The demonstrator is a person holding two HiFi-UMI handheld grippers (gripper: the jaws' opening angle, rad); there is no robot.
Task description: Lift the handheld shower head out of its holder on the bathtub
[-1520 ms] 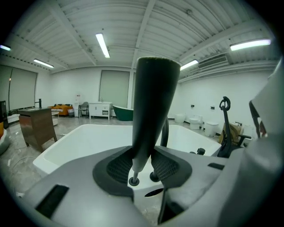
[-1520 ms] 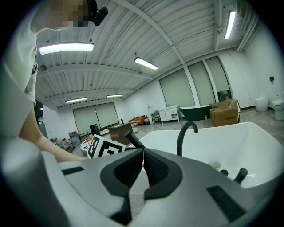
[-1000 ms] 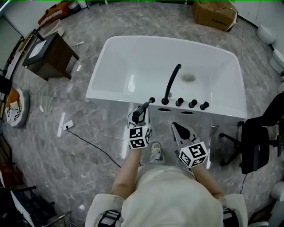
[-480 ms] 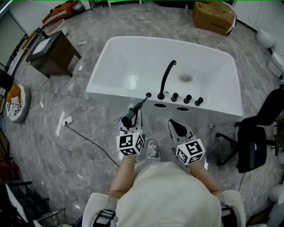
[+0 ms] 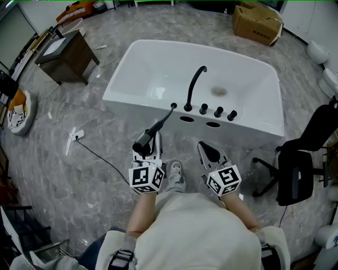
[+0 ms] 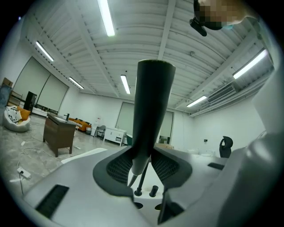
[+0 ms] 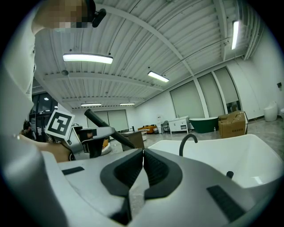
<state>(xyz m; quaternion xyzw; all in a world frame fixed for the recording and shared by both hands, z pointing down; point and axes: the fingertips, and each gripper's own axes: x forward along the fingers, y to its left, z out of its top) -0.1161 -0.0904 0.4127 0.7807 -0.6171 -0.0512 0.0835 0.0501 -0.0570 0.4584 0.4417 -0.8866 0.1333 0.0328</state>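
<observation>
The black handheld shower head (image 5: 157,126) is out of its holder (image 5: 173,106) on the white bathtub's (image 5: 137,63) near rim, and only a thin hose still runs back to that hole. My left gripper (image 5: 149,140) is shut on its handle and holds it slanted over the floor in front of the tub. In the left gripper view the dark handle (image 6: 148,115) rises between the pads (image 6: 117,167). My right gripper (image 5: 208,150) hangs to the right, shut and empty; its pads (image 7: 153,166) meet. In its view the left gripper (image 7: 86,135) carries the wand (image 7: 108,129).
A curved black faucet (image 5: 194,87) and three knobs (image 5: 217,112) stand on the tub's rim. A brown side table (image 5: 66,55) sits at the left, a cardboard box (image 5: 256,16) behind, a black office chair (image 5: 301,169) at the right. A cable and plug (image 5: 76,138) lie on the marble floor.
My left gripper has drawn back from the tub and risen, pulling the shower head out of the holder with its hose trailing. The right gripper also drew back a little.
</observation>
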